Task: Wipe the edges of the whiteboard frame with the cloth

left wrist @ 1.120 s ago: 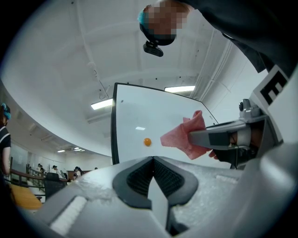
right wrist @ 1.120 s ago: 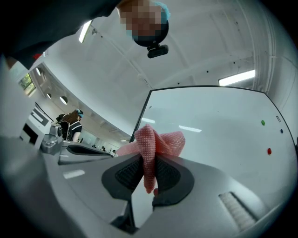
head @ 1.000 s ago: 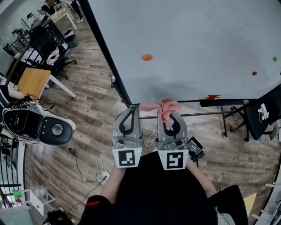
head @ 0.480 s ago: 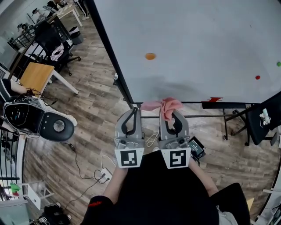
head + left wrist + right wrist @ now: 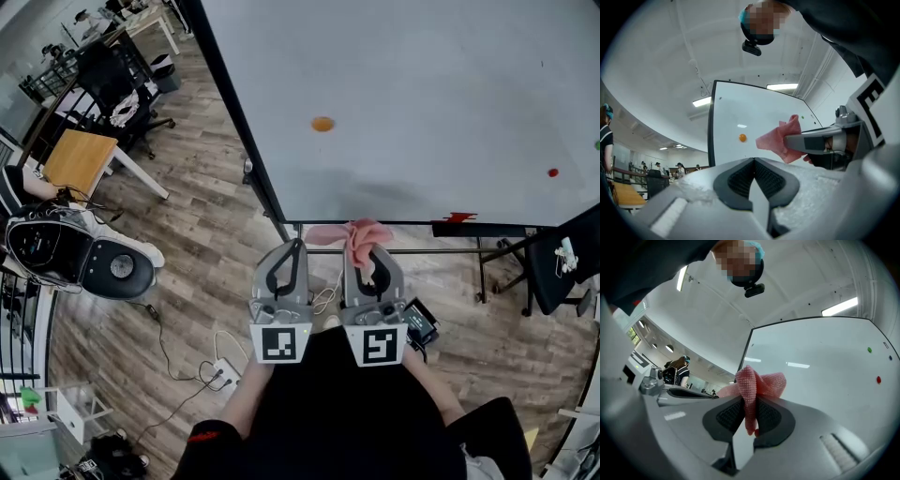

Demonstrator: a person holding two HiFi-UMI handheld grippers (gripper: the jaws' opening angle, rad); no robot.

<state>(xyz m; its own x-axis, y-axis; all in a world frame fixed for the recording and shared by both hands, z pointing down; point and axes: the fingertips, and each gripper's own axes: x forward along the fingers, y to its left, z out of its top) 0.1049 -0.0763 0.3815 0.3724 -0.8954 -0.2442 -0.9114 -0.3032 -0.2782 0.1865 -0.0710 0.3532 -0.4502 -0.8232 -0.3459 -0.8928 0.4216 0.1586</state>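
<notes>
Firmly clenched on the pink cloth (image 5: pixel 757 385) with the right gripper's (image 5: pixel 371 251) fingers (image 5: pixel 771 416), ribbed pads pressing a narrow fold from both sides, no gap beyond the fabric's own thickness. Bunched above the fingertips and spread toward 9 o'clock and 3 o'clock in the head view, long axis running sideways along the bottom edge of the whiteboard frame (image 5: pixel 711 131), one tail drooping toward 6 o'clock between the pads. Sits at 12 o'clock from the right gripper, near the lower left corner of the whiteboard (image 5: pixel 422 84), right over the bottom rail; cannot tell contact with the frame from a small gap. Shut tip to tip at the left gripper (image 5: pixel 294 244), fingers (image 5: pixel 736 180) meeting at their ends with nothing between them, only a thin wedge of space lower down by the pads. Held just beside the right gripper at its 9 o'clock, both pointing toward 12 o'clock at the board's lower edge. Visible at 3 o'clock in the left gripper view: the cloth poking out past the other gripper's fingers, in front of the white surface. Up at 11 o'clock from the cloth, an orange magnet (image 5: pixel 322 124) on the board; far off toward 2 o'clock, a red dot (image 5: pixel 553 172). Below everything, wood-plank floor (image 5: pixel 187 244).
</notes>
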